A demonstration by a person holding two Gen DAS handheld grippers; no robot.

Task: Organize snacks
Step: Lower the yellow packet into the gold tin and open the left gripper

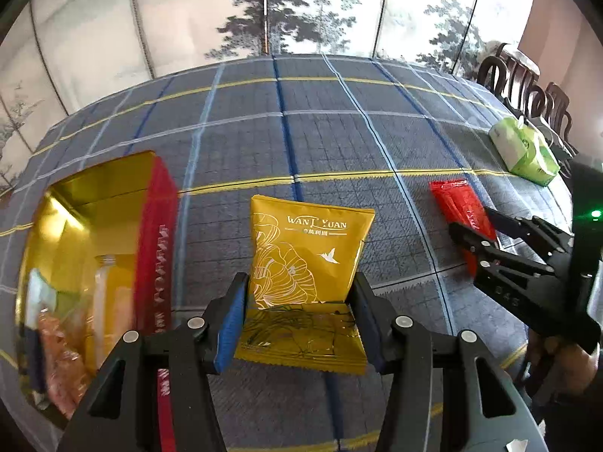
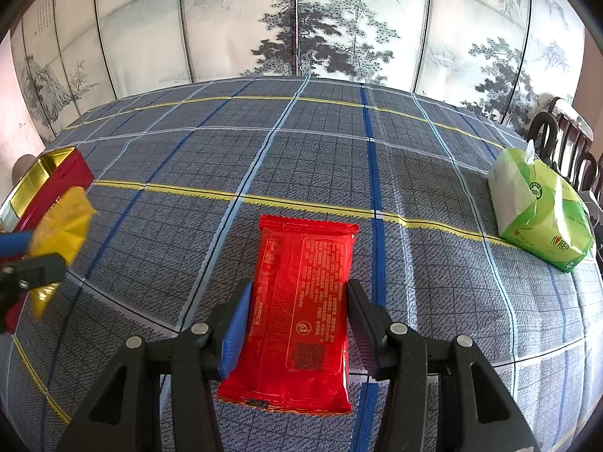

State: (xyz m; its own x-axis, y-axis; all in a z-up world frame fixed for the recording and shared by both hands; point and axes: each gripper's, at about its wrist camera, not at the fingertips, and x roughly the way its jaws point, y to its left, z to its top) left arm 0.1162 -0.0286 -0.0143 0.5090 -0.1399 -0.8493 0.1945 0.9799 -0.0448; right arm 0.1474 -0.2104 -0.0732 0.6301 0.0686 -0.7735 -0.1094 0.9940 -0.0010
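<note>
The left gripper (image 1: 301, 324) has its jaws closed on a yellow foil snack packet printed with white line-art and a small white bird (image 1: 307, 263); the packet is pinched by its sides, folded near its lower seam, and lifted clear of the table's blue-grey plaid cloth with yellow and blue stripes (image 1: 339, 132). In the right wrist view that same packet shows as a blurred yellow shape at nine o'clock.

At about nine o'clock in the left wrist view stands an open red box with a shiny gold lining (image 1: 113, 233), already holding a clear bottle with a screw neck (image 1: 107, 301) and some blurred wrapped snacks I cannot make out.

The right gripper (image 2: 297, 324) sits low over a red glossy plastic snack packet with fine printed text (image 2: 301, 301). The packet lies flat on the cloth, lengthwise between the jaws, whose pads press against its long edges, so it looks gripped but not raised. From the left wrist view this gripper and its red packet appear at three o'clock, with part of a hand behind the handle.

A green and white soft pack of tissues (image 2: 539, 211) rests near the table's edge at two o'clock in the right wrist view, well apart from both packets. Dark wooden chairs (image 2: 565, 143) stand just beyond it, and a folding screen painted with ink-wash pines (image 2: 320, 30) runs behind the table.
</note>
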